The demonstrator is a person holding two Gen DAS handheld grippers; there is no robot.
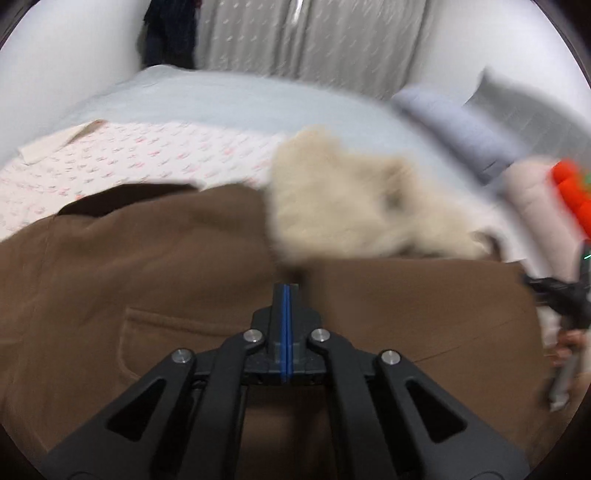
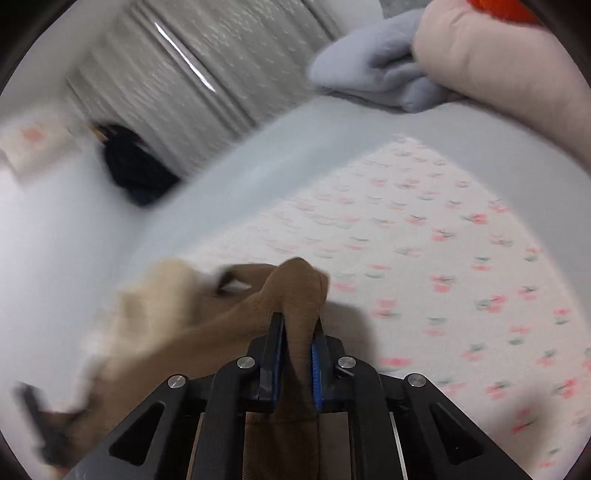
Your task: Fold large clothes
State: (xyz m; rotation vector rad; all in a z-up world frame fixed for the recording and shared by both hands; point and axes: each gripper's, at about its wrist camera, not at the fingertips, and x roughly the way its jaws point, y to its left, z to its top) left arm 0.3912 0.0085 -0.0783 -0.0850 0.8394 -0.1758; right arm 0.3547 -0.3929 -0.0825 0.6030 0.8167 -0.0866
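A large brown coat [image 1: 147, 266] with a dark collar, a pocket and cream fleece lining [image 1: 354, 206] lies spread on the bed. My left gripper [image 1: 286, 291] is shut above the coat's middle; I see no cloth between its blue pads. My right gripper [image 2: 297, 328] is shut on a bunched fold of the brown coat [image 2: 295, 295] and holds it above the bed. The right gripper also shows at the right edge of the left wrist view [image 1: 565, 299]. Both views are blurred.
A white floral blanket [image 2: 443, 258] covers the pale blue bed sheet [image 1: 240, 99]. A grey folded cloth [image 2: 376, 62], a pink pillow [image 2: 491, 62] and an orange plush toy [image 1: 572, 188] lie at the bed's end. Curtains [image 1: 314, 33] and dark clothing [image 2: 136, 166] stand behind.
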